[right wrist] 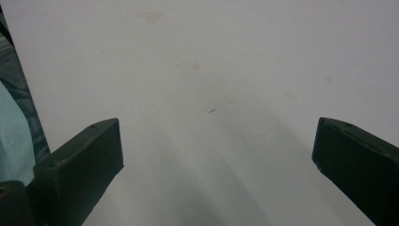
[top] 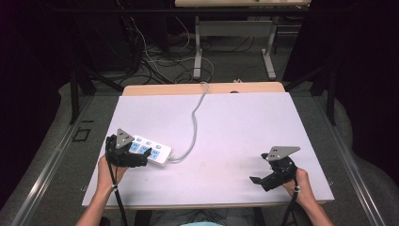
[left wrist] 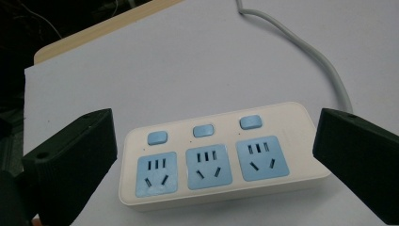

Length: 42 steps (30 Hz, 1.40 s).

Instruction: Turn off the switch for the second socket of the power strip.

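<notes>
The left gripper [left wrist: 214,155] has its fingers [left wrist: 70,160] spread wide, one at each short end of the power strip [left wrist: 221,155], gripping nothing. The strip is smooth cream plastic, rounded, with three blue sockets and three blue buttons, at eight o'clock on the white matte surface [top: 235,122]; its grey cord [top: 195,122] runs toward twelve. The right gripper [right wrist: 216,160], at four o'clock, has its fingers wide apart over bare surface.

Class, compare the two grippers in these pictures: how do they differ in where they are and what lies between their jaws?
The left gripper has its jaws on either side of the power strip; the right gripper has bare table between its jaws. The left sits at the table's near left, the right at the near right, away from the strip. Both are open and hand-held.
</notes>
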Available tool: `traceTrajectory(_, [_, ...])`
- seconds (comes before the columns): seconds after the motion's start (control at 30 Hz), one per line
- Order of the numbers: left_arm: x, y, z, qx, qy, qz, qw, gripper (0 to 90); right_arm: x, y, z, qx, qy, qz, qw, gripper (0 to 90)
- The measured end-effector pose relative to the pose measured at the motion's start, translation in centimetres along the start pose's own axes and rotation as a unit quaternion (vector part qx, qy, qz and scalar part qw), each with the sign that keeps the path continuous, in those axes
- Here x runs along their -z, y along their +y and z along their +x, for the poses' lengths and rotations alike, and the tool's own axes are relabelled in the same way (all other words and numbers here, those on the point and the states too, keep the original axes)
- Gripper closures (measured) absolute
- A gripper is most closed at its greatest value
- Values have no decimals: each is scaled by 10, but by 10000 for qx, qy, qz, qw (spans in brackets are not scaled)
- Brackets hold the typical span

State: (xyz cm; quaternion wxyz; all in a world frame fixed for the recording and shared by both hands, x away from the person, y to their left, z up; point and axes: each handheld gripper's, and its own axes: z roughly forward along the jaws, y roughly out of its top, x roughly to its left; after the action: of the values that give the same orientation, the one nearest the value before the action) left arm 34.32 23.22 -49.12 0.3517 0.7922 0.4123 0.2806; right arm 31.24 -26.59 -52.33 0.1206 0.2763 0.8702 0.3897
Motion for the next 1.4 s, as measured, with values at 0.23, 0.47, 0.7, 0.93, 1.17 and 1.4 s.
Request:
traceTrajectory(0.23, [-8, 1, 6, 83, -34, 8, 10000, 1, 0, 0, 0, -17, -29, -15, 10000, 19])
traceTrajectory(0.47, [-16, 4, 13, 106, -28, 49, 9999, 1, 0, 0, -1, 90, 29, 40, 9999, 19])
traceTrajectory(0.7, [-26, 6, 19, 63, -47, 200, 9998, 2, 0, 0, 0, -6, 17, 85, 10000, 19])
traceTrajectory(0.93, [-32, 7, 21, 137, -105, 282, 9995, 1, -1, 0, 0, -2, -4, 48, 10000, 19])
traceTrajectory(1.17, [-39, 8, 24, 131, -68, 370, 9992, 2, -1, 0, 0, -7, 12, 53, 10000, 19])
traceTrajectory(1.4, [-47, 7, 28, 194, -115, 495, 9985, 1, -2, 0, 0, 18, 25, 28, 10000, 19])
